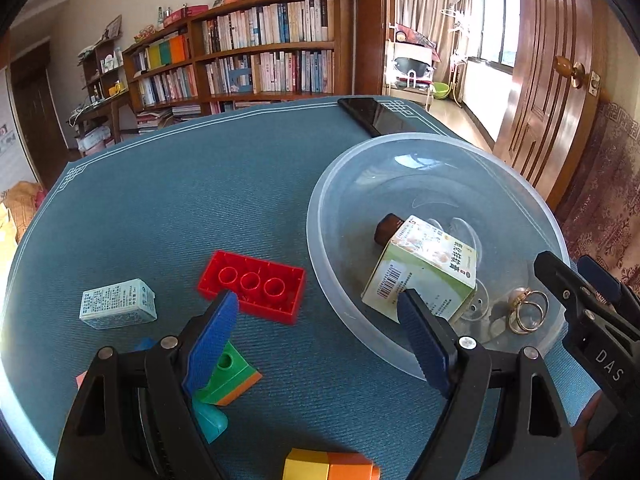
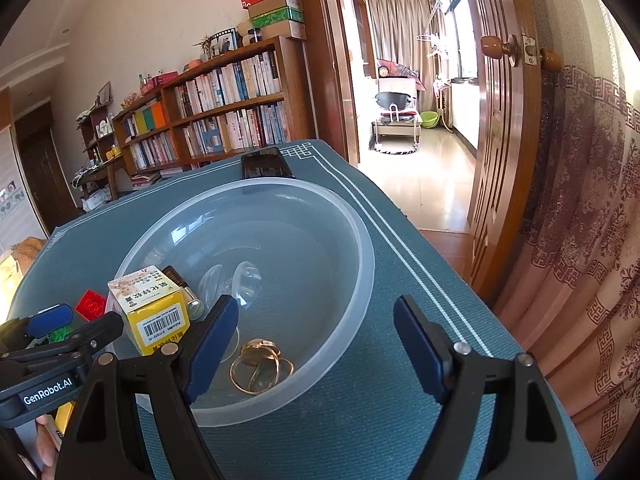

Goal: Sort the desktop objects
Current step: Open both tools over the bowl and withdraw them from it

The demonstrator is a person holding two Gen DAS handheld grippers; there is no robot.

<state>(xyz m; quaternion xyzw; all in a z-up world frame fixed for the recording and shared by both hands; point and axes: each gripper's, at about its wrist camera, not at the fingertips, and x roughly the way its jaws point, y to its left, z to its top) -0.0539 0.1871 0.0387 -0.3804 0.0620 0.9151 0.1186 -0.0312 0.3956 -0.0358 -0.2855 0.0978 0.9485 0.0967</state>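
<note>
Boxed ointment [image 1: 424, 276], brown bottle [image 1: 387, 229] (lying) in clear bowl [image 1: 440, 152]

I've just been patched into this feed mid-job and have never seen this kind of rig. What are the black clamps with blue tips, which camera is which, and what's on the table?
There is no robot arm: a person carries two hand-held grippers. Each picture comes from a fisheye camera on one gripper, looking out along its two blue-padded fingers.

In the left wrist view, the left gripper is open and holds nothing. Below it on the blue mat lie a red brick, a small white box and other coloured blocks.

In the right wrist view, the right gripper is open and empty too, above the clear bowl. The bowl holds a medicine box, a brown bottle and gold rings. A black phone lies beyond the bowl.
</note>
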